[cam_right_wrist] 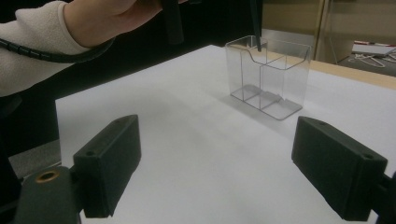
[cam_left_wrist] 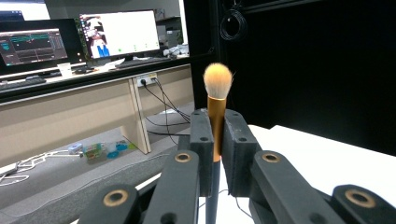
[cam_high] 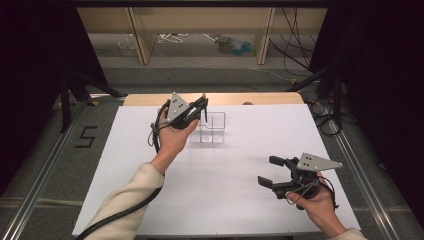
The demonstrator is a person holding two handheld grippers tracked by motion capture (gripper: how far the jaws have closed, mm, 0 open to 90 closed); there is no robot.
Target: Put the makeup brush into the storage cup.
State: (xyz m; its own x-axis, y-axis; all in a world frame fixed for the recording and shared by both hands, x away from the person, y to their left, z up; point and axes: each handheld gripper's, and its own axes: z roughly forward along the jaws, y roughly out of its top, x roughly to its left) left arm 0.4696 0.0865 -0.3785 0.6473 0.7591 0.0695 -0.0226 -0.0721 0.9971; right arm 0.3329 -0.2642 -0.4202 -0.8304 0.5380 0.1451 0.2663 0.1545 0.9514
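Left hand-held gripper: I see its jaws pinched on a makeup brush, the pads pressing the copper-coloured ferrule from both sides in the left gripper view.
Brush pose: I read it as upright, the pale bristle tuft above the pads and the dark handle running down below them.
Left hand: I see it raised above the far middle of the desk, wrist bent upward, the grey three-cornered plate facing up and the jaws pointing toward the far edge.
Left forearm: it comes in from the near left corner in a cream sleeve, slanting toward the far middle, with the black cable trailing along it.
Brush handle tip: in the right gripper view I see it at the top rim of a clear organiser, at its rear left compartment; I cannot tell whether it touches the wall.
Organiser: it stands upright near the far edge, just right of the left hand.
Right hand-held gripper: I see its jaws spread wide with nothing between them.
Right hand: it sits low near the near right corner, the jaws pointing left across the desk, well apart from the organiser.
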